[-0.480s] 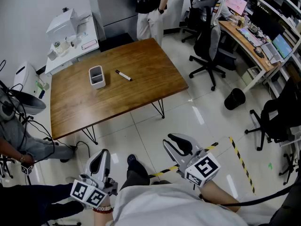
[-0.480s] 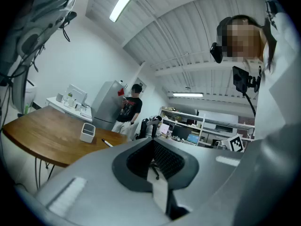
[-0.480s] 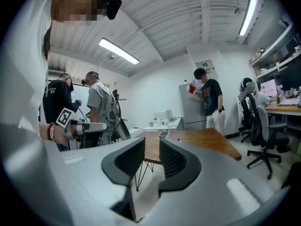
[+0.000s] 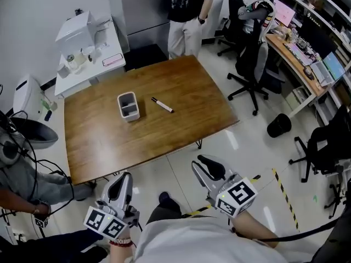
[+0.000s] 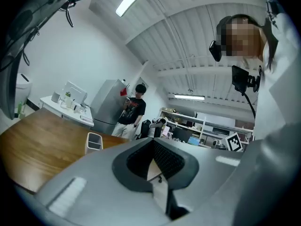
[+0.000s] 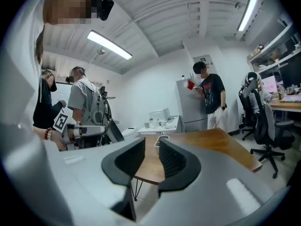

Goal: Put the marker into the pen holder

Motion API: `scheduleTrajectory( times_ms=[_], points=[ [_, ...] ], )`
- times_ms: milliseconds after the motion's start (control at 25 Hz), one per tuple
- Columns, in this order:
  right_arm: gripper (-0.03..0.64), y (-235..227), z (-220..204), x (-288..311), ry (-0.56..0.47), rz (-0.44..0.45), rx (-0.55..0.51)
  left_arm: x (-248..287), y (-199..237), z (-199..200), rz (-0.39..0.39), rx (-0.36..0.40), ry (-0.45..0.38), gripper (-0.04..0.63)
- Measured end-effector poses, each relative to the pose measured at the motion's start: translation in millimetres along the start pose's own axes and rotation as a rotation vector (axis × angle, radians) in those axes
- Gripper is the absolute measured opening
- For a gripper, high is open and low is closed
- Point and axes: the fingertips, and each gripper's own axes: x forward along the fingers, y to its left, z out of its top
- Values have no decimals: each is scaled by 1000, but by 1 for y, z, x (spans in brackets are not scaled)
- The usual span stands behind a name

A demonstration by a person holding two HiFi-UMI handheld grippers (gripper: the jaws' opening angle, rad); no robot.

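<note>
A white pen holder (image 4: 128, 106) stands upright near the middle of the wooden table (image 4: 98, 141). A black marker with a white band (image 4: 162, 105) lies flat on the wood just to the holder's right, apart from it. Both grippers hang over the floor, well short of the table's near edge. My left gripper (image 4: 122, 181) is shut, its tips meeting with nothing between them (image 5: 153, 147). The pen holder (image 5: 94, 142) shows to the left of its jaws. My right gripper (image 4: 205, 163) is open with a narrow empty gap (image 6: 151, 152). Above that gap the pen holder (image 6: 162, 139) peeks out.
A person (image 4: 186, 10) stands at the table's far end by a grey cabinet. A white side table (image 4: 90, 48) with small items is at the back left. Office chairs (image 4: 252, 43), a desk and a black bin (image 4: 279, 126) are on the right. Another person (image 4: 22, 179) sits at the left.
The head view has shifted, so the table, holder and marker sit lower and nearer in the picture. Both grippers hold about the same places and jaw states.
</note>
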Motion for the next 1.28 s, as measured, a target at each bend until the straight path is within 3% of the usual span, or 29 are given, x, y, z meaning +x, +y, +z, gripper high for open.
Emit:
scheduleTrajectory(
  times_ms=[280,560,880,1280],
  points=[
    [77,-19,17,50,-1,-60,-16,8,50,27,-10,3,-3,-6],
    [78,-50,9,86,27,-67,3,18,82,8,44,-90,18,-6],
    [80,-101,9,163,65,4,-48,61,102,40,87,-47,-40,-6],
    [98,-157,-40,236,173,79,-36,109,145,58,190,18,-27,-6]
  ],
)
